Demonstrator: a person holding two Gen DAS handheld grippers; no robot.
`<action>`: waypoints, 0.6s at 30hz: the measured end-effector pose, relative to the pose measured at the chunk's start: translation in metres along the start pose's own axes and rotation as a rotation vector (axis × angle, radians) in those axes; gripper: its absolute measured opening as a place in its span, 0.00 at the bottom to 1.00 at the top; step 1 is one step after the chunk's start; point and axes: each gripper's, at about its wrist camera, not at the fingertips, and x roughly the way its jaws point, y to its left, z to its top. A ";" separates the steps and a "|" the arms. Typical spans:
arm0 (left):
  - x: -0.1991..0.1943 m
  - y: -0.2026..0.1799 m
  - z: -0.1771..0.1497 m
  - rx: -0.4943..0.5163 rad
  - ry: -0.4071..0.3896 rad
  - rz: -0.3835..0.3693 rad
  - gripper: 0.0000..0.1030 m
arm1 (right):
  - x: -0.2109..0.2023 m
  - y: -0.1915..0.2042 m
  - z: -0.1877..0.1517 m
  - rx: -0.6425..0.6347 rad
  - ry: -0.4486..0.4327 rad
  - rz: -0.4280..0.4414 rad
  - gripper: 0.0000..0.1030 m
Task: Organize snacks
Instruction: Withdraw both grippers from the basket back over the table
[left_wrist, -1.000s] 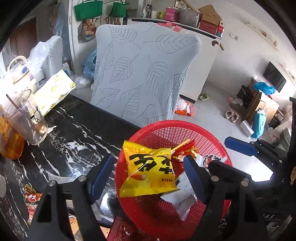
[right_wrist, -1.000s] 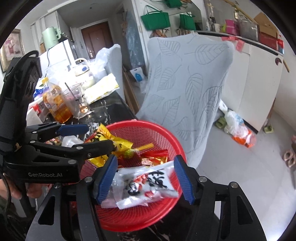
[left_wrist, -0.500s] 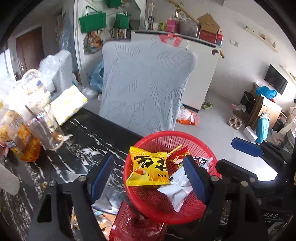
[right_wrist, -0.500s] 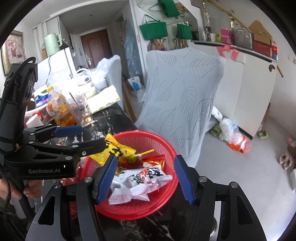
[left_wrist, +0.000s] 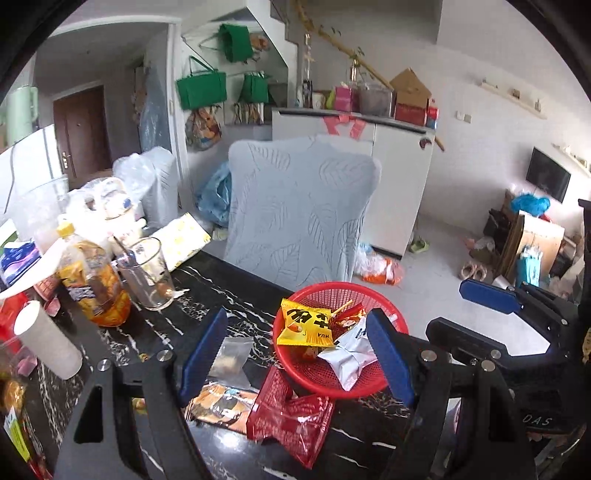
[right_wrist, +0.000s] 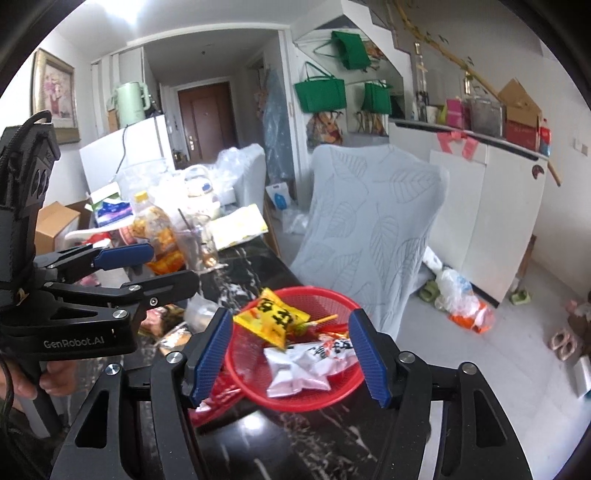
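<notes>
a: red plastic basket (left_wrist: 332, 384) sits at the edge of our black marble worktop (left_wrist: 207, 295), and it already has the yellow packet (left_wrist: 306, 326) and the white packet (left_wrist: 351, 356) inside. both are lying loose on top.

b: and our grippers? we see the left gripper (left_wrist: 295, 354) released, nothing between its blue pads, above the basket. the right gripper (right_wrist: 291, 350) is opening now, and also empty; the white packet under it is not touched.

a: yes. on the worktop we have more snacks: the dark red packet (left_wrist: 291, 421) just beside the basket, the orange packet (left_wrist: 221, 404) and the small clear pouch (left_wrist: 232, 354).

b: what can go wrong, we think?

a: the basket is close to the worktop edge, near the chair (left_wrist: 299, 210). if we push it when we reach for the dark red packet, it may slide off.

b: also the glass (left_wrist: 147, 273) and the bottle (left_wrist: 92, 284) stand near on the left. a wide swing of the left gripper can knock them.
</notes>
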 end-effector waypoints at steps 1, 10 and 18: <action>-0.005 -0.001 -0.002 0.000 -0.004 0.004 0.75 | -0.005 0.003 0.000 -0.003 -0.006 0.001 0.65; -0.056 0.003 -0.029 -0.012 -0.035 0.040 0.75 | -0.040 0.033 -0.013 -0.036 -0.043 0.017 0.66; -0.083 0.014 -0.053 -0.045 -0.025 0.087 0.75 | -0.055 0.060 -0.028 -0.072 -0.052 0.078 0.68</action>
